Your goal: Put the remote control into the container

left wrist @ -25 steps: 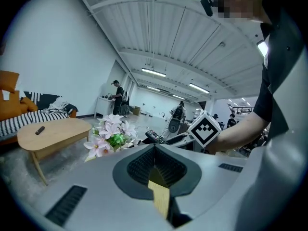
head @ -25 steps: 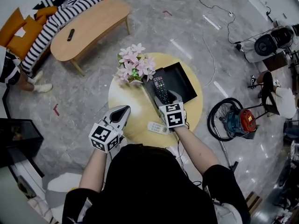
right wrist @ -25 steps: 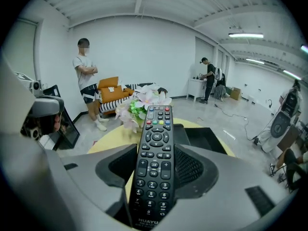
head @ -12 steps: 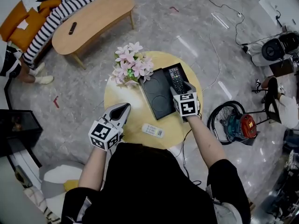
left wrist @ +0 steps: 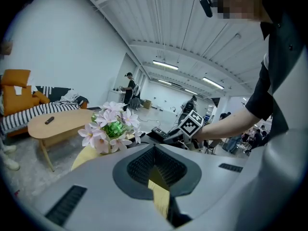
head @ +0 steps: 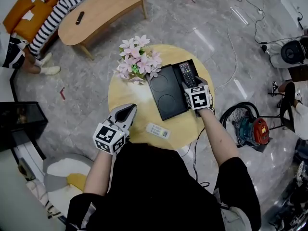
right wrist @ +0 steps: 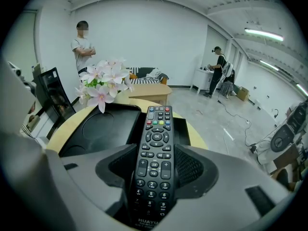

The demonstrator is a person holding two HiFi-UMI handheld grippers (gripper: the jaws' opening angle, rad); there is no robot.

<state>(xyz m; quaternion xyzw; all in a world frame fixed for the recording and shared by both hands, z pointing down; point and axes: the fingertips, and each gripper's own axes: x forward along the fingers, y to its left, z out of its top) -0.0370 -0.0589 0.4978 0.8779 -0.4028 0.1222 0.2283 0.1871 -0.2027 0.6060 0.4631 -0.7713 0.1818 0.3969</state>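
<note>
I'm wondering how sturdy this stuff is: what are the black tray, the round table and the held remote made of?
The black tray looks like moulded plastic, smooth, with round dimples pressed into its floor. The round table is probably light wood or laminate: yellow, smooth, grain not visible. The remote has a black plastic shell with rubbery-looking buttons.

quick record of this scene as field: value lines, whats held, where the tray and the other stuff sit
right gripper: shut on the black remote, buttons facing up
black remote: held over the right side of the black tray, not yet let go
black tray: on the round table
left gripper: shut, empty, over the table's near left edge
white remote: flat on the table, outside the tray
flowers: far left of the table, beside the tray
</note>
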